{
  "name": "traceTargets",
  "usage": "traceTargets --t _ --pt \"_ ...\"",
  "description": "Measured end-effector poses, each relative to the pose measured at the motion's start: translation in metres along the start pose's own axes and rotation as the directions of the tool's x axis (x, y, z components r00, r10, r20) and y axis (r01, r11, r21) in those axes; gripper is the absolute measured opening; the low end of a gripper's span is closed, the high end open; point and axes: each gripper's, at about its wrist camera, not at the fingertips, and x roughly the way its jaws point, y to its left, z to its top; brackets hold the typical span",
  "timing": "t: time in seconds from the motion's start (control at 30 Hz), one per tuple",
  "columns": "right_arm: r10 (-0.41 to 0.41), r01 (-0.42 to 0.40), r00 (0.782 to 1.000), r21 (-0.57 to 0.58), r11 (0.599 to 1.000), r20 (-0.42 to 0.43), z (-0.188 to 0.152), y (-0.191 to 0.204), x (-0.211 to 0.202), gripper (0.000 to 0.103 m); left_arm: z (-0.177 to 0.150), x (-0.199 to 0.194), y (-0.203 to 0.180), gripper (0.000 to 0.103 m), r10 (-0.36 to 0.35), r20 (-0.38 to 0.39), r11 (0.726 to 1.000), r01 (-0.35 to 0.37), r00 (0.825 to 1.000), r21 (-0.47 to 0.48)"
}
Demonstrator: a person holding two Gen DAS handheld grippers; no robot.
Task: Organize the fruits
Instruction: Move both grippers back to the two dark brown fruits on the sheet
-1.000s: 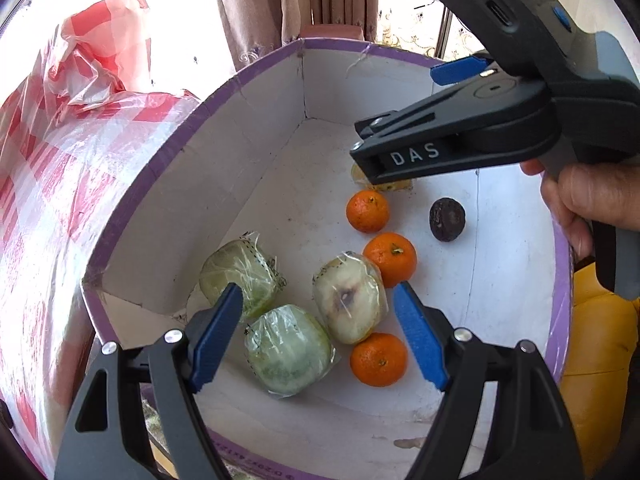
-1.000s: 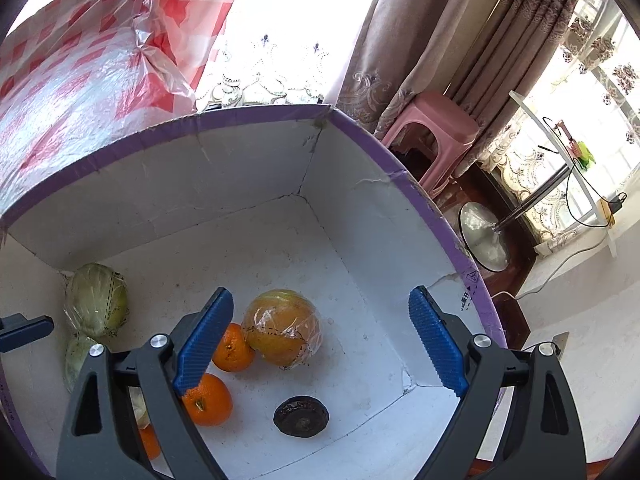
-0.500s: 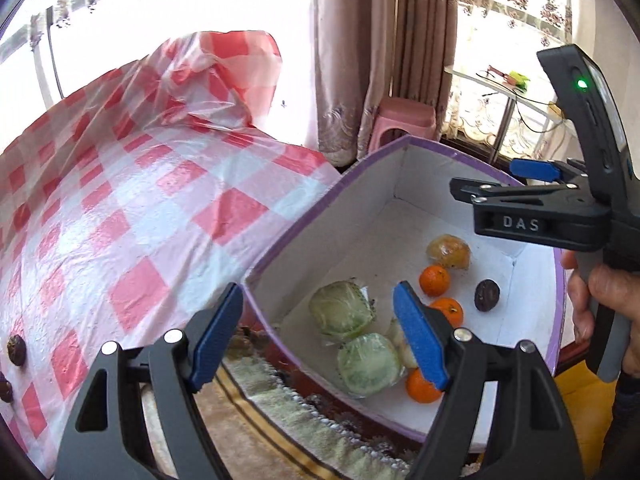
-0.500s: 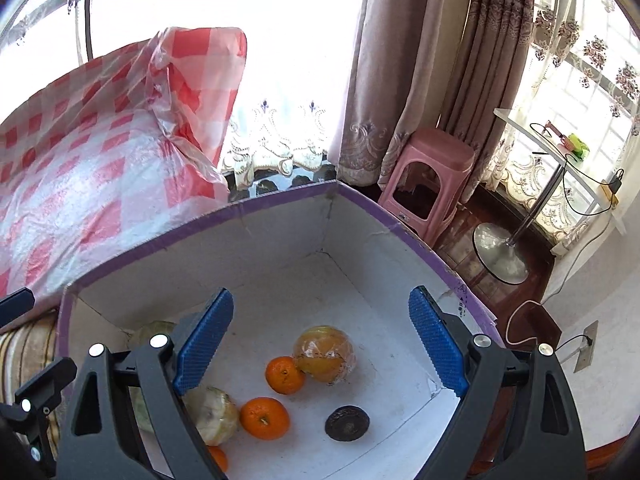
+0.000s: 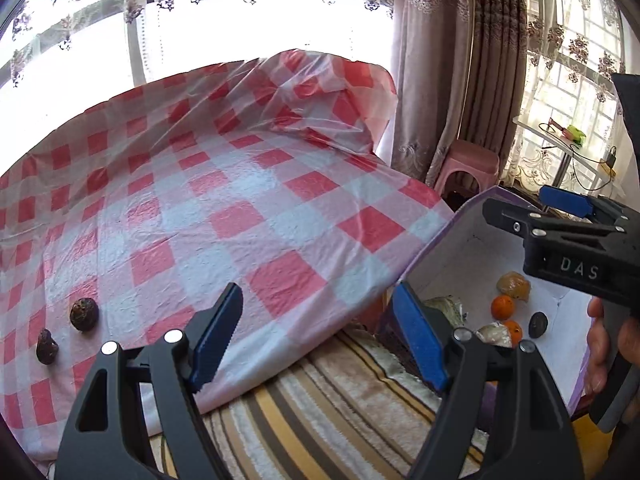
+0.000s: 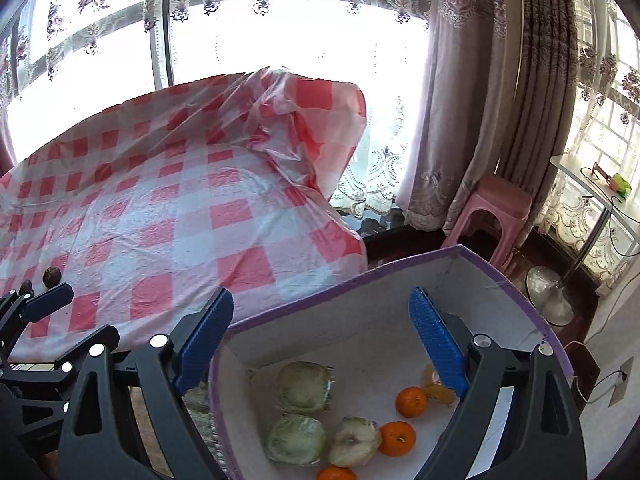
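Observation:
A white box with a purple rim (image 6: pixel 400 268) stands beside the table and holds several fruits: wrapped green ones (image 6: pixel 304 388), oranges (image 6: pixel 411 401), a wrapped yellow fruit (image 5: pixel 514 286) and a dark passion fruit (image 5: pixel 538 324). Two dark passion fruits (image 5: pixel 84 314) (image 5: pixel 47 346) lie on the red-checked tablecloth (image 5: pixel 240 216) at the left. My left gripper (image 5: pixel 316 344) is open and empty above the table's edge. My right gripper (image 6: pixel 320 344) is open and empty above the box; it also shows in the left wrist view (image 5: pixel 560 232).
A striped rug (image 5: pixel 340 408) covers the floor between table and box. A pink stool (image 6: pixel 496 208), curtains and a metal stand base (image 6: pixel 550 296) are behind the box. A window fills the back.
Both grippers have risen out of the box and pulled back. The left view has swung left onto the table, bringing two passion fruits into sight.

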Motion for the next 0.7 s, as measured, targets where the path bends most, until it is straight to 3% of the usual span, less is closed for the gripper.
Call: traceTargets --t 0.37,0.7 --pt "0.133 -0.133 0.991 -0.042 0.990 -0.009 0.003 0.086 0.012 0.087 -0.011 -0.020 0.084 0.078 0.073 0.018 0.983 -0.068 0.997 -0.170" --pt "0.238 -0.239 0.971 -0.088 0.967 -0.017 0.007 0.161 0.020 0.087 -0.033 -0.041 0.175 0.078 0.151 0.010 0.931 -0.138 0.989 -0.338"
